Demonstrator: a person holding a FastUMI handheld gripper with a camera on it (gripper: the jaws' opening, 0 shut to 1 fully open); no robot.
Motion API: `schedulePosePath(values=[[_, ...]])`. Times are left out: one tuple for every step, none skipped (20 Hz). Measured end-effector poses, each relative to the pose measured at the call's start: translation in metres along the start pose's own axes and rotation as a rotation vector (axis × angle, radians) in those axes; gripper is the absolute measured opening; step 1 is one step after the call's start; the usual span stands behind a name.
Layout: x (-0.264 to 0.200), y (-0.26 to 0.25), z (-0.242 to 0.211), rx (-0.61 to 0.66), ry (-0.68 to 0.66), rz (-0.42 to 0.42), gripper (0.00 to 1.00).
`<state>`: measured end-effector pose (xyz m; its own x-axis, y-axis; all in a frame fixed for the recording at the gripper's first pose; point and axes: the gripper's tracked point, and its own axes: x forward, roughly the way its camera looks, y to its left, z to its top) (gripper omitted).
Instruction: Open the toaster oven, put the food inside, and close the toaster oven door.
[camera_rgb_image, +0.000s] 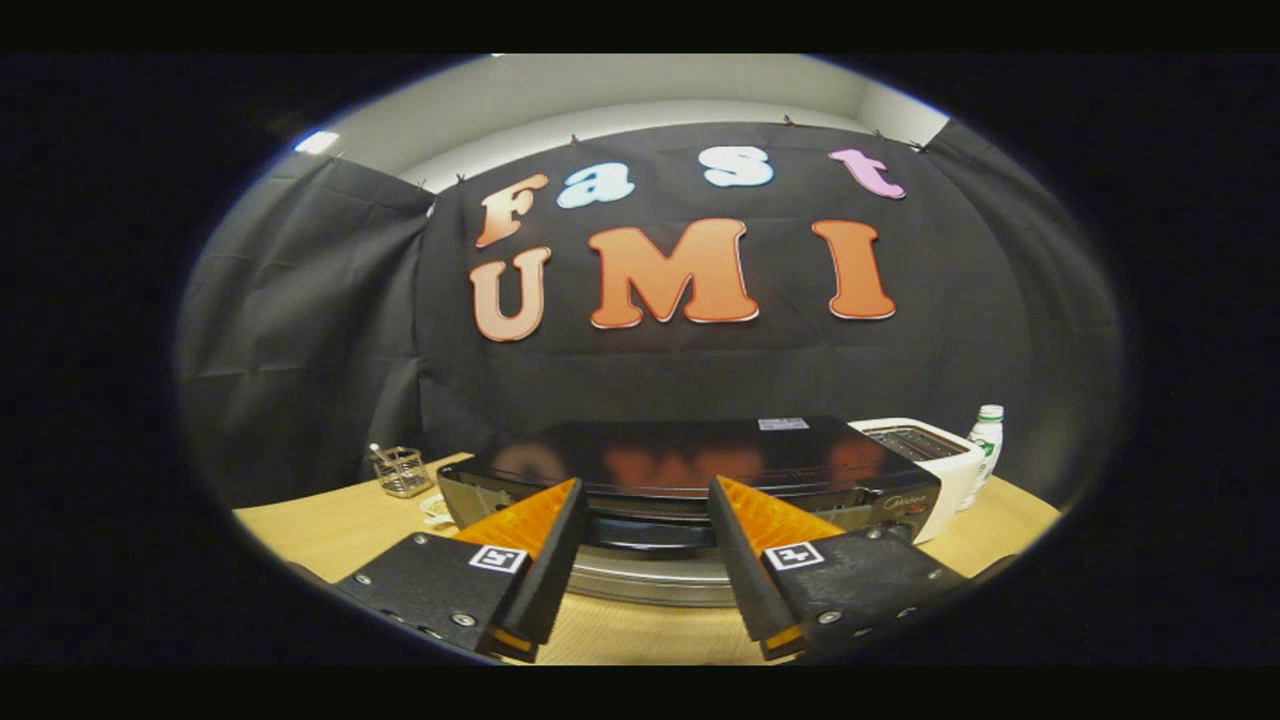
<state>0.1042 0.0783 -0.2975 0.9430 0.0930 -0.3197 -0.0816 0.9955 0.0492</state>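
My gripper (645, 520) hung with fingers apart, holding nothing, just short of the toaster oven (690, 470) on the desk (330, 530). I judged it heavy, rigid and glossy-slick; its door's top bar, between my fingers, looked the best hold.

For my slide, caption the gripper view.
Open tongs face the toaster oven on a wooden table, white toaster and bottle beside it.
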Motion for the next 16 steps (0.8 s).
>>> schedulePosePath(values=[[-0.008, 0.002, 0.0, -0.008, 0.004, 0.007, 0.69], [-0.017, 0.004, -0.005, -0.017, 0.022, 0.017, 0.67], [-0.026, 0.007, -0.009, -0.02, 0.039, 0.027, 0.66], [-0.036, 0.009, -0.014, -0.026, 0.064, 0.042, 0.67], [-0.046, 0.012, -0.02, -0.035, 0.097, 0.056, 0.67], [-0.056, 0.013, -0.03, -0.039, 0.136, 0.068, 0.66], [-0.067, 0.016, -0.041, -0.032, 0.185, 0.091, 0.66], [-0.074, 0.018, -0.049, -0.017, 0.216, 0.109, 0.67], [-0.081, 0.018, -0.058, 0.0, 0.255, 0.121, 0.67], [-0.086, 0.017, -0.066, 0.022, 0.29, 0.125, 0.66], [-0.092, 0.015, -0.074, 0.046, 0.329, 0.125, 0.67], [-0.096, 0.015, -0.08, 0.071, 0.364, 0.127, 0.66], [-0.098, 0.015, -0.086, 0.097, 0.392, 0.126, 0.66], [-0.098, 0.013, -0.09, 0.115, 0.415, 0.113, 0.66], [-0.099, 0.007, -0.098, 0.118, 0.443, 0.09, 0.66], [-0.099, 0.003, -0.108, 0.123, 0.473, 0.081, 0.66]])
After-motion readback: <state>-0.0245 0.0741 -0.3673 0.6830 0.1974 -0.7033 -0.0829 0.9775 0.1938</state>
